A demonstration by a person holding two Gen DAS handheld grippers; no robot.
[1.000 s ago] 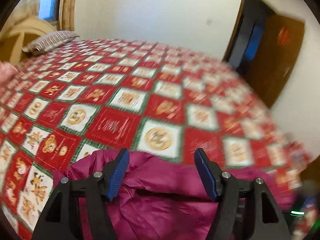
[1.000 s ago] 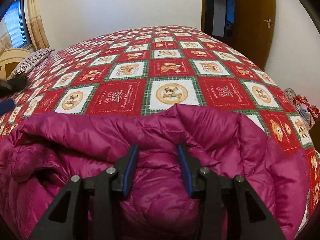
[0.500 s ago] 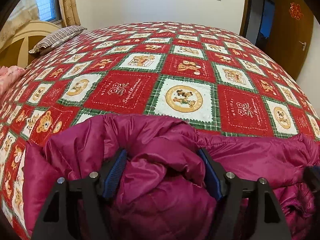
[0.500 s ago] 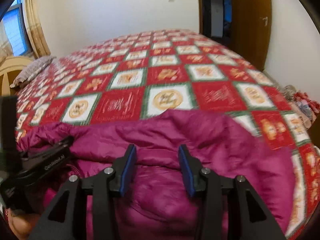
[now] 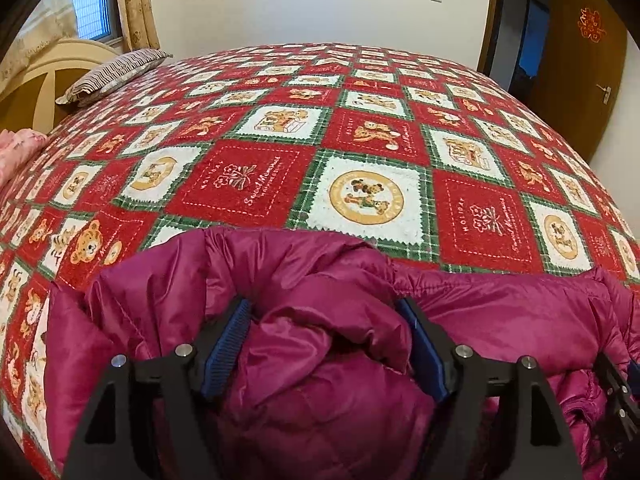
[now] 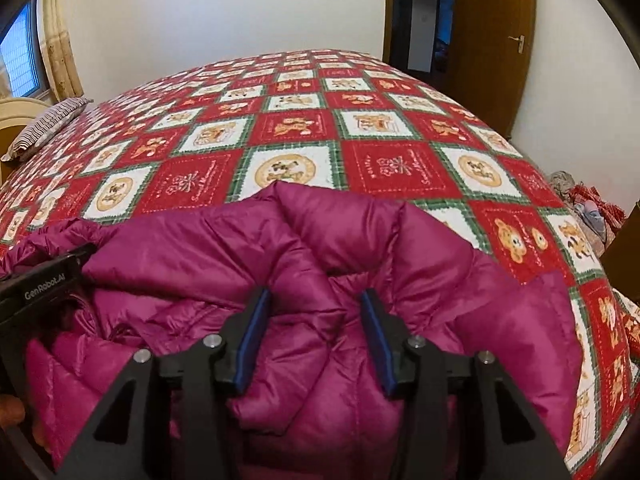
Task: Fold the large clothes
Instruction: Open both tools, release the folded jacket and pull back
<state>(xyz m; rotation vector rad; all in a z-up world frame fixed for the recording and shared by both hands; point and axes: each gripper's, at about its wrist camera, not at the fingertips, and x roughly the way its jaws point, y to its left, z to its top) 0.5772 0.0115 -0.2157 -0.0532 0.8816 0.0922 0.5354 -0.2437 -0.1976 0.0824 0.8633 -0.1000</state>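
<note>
A magenta puffer jacket (image 5: 500,312) lies bunched at the near edge of the bed. My left gripper (image 5: 323,308) sits low on its left part. Its jaws are wide and still opening, and a thick fold bulges up between the blue pads (image 5: 226,344). My right gripper (image 6: 314,296) stands over the right part of the jacket (image 6: 180,248). A puffy fold is pinched between its pads (image 6: 250,340), creases run into the gap, and these jaws are opening too. The left tool's black housing (image 6: 44,288) shows at the left edge of the right wrist view.
A red, white and green patchwork bedspread (image 5: 248,184) covers the bed beyond the jacket. A striped pillow (image 5: 116,72) and cream headboard (image 5: 48,80) are at far left. A wooden door (image 6: 492,40) stands at back right, and a clothes pile (image 6: 588,208) lies beside the bed.
My left gripper has sunk onto the jacket, so a fold now sits between its jaws. The right jaws stand slightly wider, and the left tool has come into the right wrist view.
</note>
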